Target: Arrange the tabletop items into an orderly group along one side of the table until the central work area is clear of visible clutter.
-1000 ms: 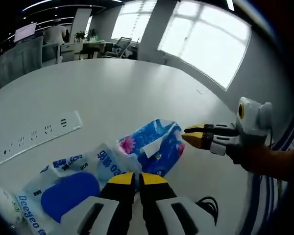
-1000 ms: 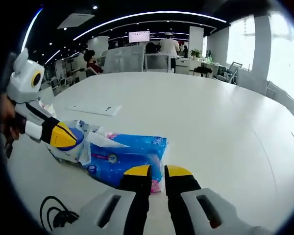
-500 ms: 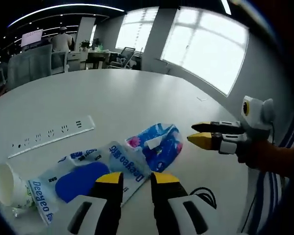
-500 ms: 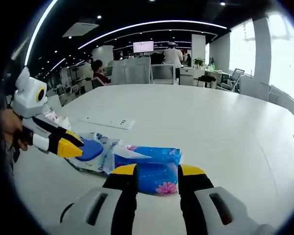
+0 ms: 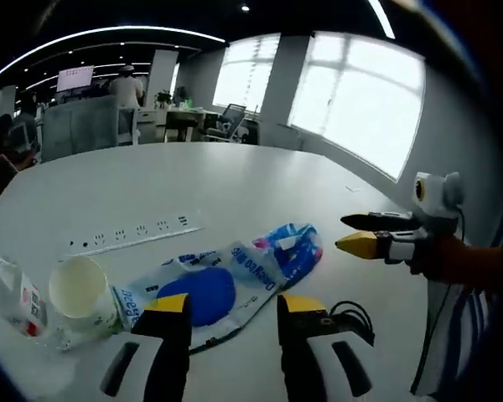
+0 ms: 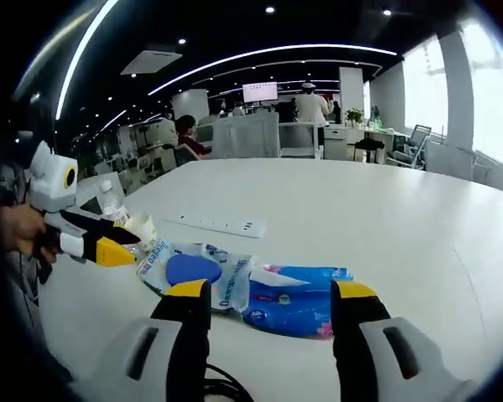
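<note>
Two hand-held grippers, left (image 5: 231, 308) and right (image 6: 272, 293), both jaws apart, holding nothing. Wipes pack (image 5: 203, 290) touching tissue pack (image 5: 295, 245), mid-desk (image 5: 193, 184), beside paper cup (image 5: 77, 287). Risk: grabbing wipes drags tissue pack or topples cup; cable (image 5: 352, 316) may snag.

Open-plan office beyond our white table

We see large bright windows (image 5: 365, 105), curved ceiling light strips (image 6: 260, 52), and a wall screen (image 6: 259, 91) at the far end. Desks and grey chairs (image 6: 245, 136) stand behind the table; a person (image 6: 311, 106) stands there, and another (image 6: 188, 131) sits nearby.
</note>
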